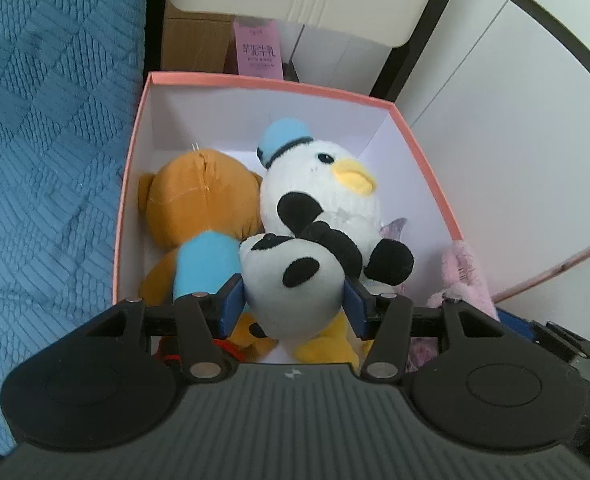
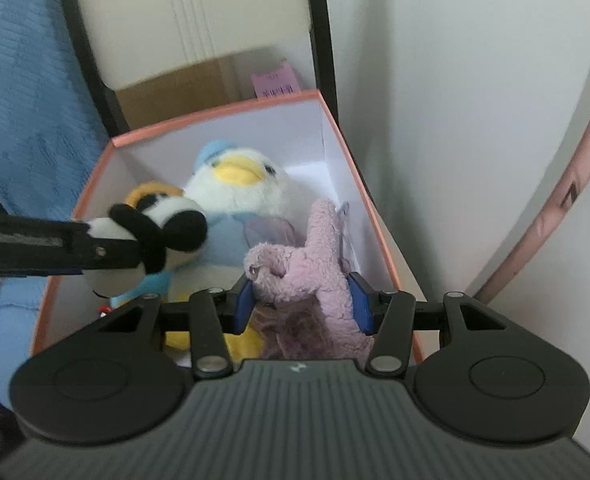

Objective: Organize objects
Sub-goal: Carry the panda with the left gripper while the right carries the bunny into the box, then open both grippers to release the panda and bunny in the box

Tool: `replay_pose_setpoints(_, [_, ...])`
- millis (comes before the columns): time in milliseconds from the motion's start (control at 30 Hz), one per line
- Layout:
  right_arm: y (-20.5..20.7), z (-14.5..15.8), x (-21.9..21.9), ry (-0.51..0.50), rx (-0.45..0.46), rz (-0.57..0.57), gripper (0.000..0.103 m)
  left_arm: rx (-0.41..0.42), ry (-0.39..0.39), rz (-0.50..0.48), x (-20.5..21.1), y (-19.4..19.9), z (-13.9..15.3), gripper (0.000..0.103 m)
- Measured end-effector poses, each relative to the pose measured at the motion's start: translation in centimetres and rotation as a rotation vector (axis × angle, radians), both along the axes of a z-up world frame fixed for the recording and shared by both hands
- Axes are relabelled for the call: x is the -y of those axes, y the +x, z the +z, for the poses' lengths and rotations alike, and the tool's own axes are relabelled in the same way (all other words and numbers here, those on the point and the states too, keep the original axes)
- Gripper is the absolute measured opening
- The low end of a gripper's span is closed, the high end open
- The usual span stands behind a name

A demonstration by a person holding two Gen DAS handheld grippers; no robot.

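A pink box [image 1: 255,82] with white inner walls holds a white duck plush with a blue hat [image 1: 319,184] and a brown bear plush in a blue shirt [image 1: 199,204]. My left gripper [image 1: 293,306] is shut on a panda plush [image 1: 291,280] and holds it over the box's near end. My right gripper [image 2: 303,304] is shut on a pink fuzzy plush [image 2: 315,264] above the box's [image 2: 215,114] right side. The left gripper with the panda [image 2: 151,236] also shows at the left of the right wrist view, in front of the duck [image 2: 239,184].
A blue textured blanket [image 1: 43,140] lies left of the box. A cardboard box [image 1: 195,44] and a pink carton [image 1: 257,54] stand behind it. White cabinet panels [image 1: 495,112] with black frame bars rise behind and to the right.
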State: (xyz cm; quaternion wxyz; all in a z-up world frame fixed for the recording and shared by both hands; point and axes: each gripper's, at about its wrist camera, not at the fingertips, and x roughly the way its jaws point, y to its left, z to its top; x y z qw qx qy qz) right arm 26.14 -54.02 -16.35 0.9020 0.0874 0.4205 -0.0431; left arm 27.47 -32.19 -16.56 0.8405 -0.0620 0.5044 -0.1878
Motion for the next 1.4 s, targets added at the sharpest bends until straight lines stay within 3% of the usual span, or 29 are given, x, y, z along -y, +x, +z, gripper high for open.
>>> replay_pose_setpoints(133, [0.3, -0.2, -0.4, -0.01, -0.009, 0.013, 0.051, 0.003, 0.012, -0.021, 0.1, 0.0, 0.3, 0.06])
replay_pose_setpoints(233, [0.5, 0.2, -0.4, -0.013, -0.021, 0.005, 0.064, -0.022, 0.019, -0.028, 0.0, 0.1, 0.7, 0.079])
replay_pose_setpoints(267, [0.4, 0.5, -0.3, -0.01, -0.023, -0.006, 0.069, -0.019, 0.022, -0.029, 0.0, 0.1, 1.0, 0.081])
replay_pose_setpoints(467, [-0.1, 3.0, -0.1, 0.014, 0.011, -0.045, 0.069, 0.034, -0.017, -0.064, -0.9, -1.3, 4.2, 0.082])
replay_pose_setpoints(933, [-4.7, 14.0, -4.1, 0.054, 0.175, -0.031, 0.069, 0.21, -0.053, -0.108, -5.2, -7.7, 13.1, 0.082])
replay_pose_setpoints(1033, [-6.1, 15.7, -5.1, 0.05, 0.204, -0.024, 0.069, 0.272, -0.027, -0.104, -6.4, -9.4, 15.0, 0.082])
replay_pose_setpoints(1400, [-13.1, 18.8, -9.5, 0.022, 0.279, 0.009, 0.069, 0.356, -0.082, -0.113, -12.7, -15.4, 19.1, 0.088])
